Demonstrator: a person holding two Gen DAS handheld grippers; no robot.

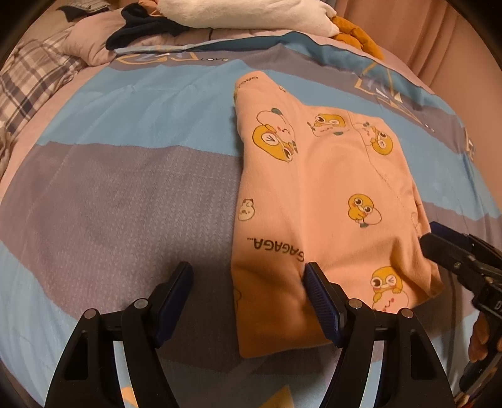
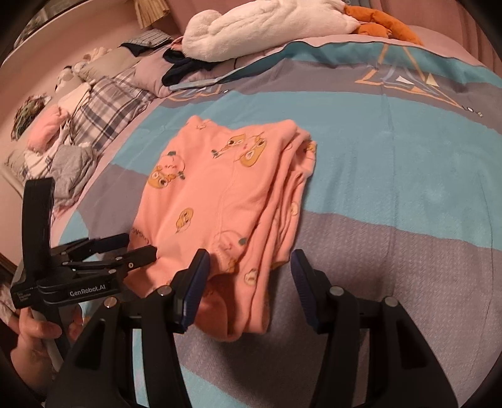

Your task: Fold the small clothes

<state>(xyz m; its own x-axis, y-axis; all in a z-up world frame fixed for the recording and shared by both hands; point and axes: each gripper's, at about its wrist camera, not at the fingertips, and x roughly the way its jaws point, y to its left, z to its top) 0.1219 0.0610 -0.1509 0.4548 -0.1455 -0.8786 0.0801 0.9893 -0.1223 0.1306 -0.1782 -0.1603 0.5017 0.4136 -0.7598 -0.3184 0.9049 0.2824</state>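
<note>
Mid-bedspread [image 1: 125,194], pink garment [image 1: 317,201] lay folded flat; left gripper [image 1: 248,301] spread wide, empty, one finger over garment's near edge; right gripper [image 2: 248,282] also released, straddling near-right corner; plush toy [image 2: 266,25] at far edge.

Left gripper [image 1: 248,301] low, fingers [image 1: 320,301] spread wide apart, right gripper [image 2: 248,288] low alongside it, fingers [image 2: 194,282] likewise parted, bare hand [image 2: 34,335] gripping the left handle
</note>
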